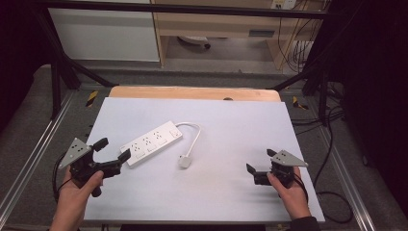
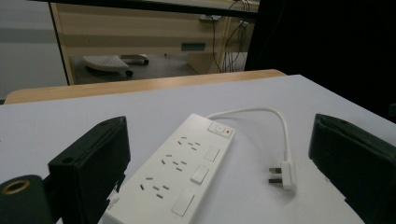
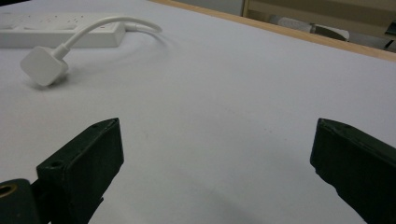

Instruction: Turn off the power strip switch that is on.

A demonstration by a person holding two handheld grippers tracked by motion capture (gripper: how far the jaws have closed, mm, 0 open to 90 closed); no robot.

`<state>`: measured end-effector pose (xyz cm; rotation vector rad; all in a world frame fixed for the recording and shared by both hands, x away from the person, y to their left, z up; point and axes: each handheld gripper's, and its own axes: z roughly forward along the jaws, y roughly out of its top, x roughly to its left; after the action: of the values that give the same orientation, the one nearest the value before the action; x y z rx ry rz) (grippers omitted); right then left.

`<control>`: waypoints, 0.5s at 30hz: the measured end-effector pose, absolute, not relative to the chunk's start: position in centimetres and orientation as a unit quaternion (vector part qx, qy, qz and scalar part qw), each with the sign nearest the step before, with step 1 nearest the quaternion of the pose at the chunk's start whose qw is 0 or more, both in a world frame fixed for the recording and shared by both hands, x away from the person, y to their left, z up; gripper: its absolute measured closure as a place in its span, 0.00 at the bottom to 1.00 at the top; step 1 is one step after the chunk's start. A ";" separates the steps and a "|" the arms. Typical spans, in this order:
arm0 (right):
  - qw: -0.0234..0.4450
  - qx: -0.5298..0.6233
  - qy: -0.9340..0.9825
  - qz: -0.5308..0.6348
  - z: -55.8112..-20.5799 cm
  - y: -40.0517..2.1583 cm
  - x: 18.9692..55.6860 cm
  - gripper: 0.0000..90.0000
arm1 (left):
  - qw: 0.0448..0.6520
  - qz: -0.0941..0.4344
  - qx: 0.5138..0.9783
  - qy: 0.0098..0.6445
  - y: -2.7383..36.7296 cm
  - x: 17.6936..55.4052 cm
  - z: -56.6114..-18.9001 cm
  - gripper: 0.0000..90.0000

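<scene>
Both claws gape near power strip [image 1: 151, 143], table [image 1: 231, 192] edges.

A pale sheet [image 1: 231, 192] covers the wooden surface [image 1: 192, 92] at centre frame. Behind it, top centre, stands a light wooden cabinet [image 1: 216, 24]; cables [image 1: 300, 50] hang upper right above grey floor [image 1: 29, 130].

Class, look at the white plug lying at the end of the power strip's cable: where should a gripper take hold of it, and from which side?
Probably across the plug body's two flat sides, coming from the right gripper, which stands open on that side. The plug lies on its side on the table, pins level. The cable leaves toward the power strip, so approach from the opposite end.
</scene>
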<state>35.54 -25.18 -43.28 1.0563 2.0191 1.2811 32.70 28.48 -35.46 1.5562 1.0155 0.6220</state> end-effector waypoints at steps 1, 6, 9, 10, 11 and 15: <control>0.261 0.390 0.746 0.473 -43.3 -25.2 35.5 0.04 | 0.557 0.264 0.659 0.430 28.5 32.7 -35.5 0.06; 0.265 0.389 0.744 0.473 -43.2 -25.2 35.5 0.04 | 0.558 0.266 0.660 0.427 28.2 33.2 -35.0 0.06; 0.265 0.393 0.741 0.476 -43.1 -25.3 35.5 0.04 | 0.557 0.269 0.660 0.427 28.1 33.6 -34.9 0.06; 0.265 0.393 0.741 0.476 -43.1 -25.3 35.5 0.04 | 0.557 0.269 0.659 0.427 28.1 33.7 -34.9 0.06; 0.265 0.392 0.742 0.475 -43.2 -25.3 35.4 0.04 | 0.556 0.269 0.660 0.428 28.0 34.0 -34.8 0.06; 0.267 0.389 0.742 0.477 -43.1 -25.4 35.4 0.04 | 0.559 0.268 0.661 0.423 27.7 34.6 -34.5 0.06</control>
<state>35.38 -25.35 -43.08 1.0506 2.0016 1.2862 34.62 27.69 -34.53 1.5595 0.9974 0.6311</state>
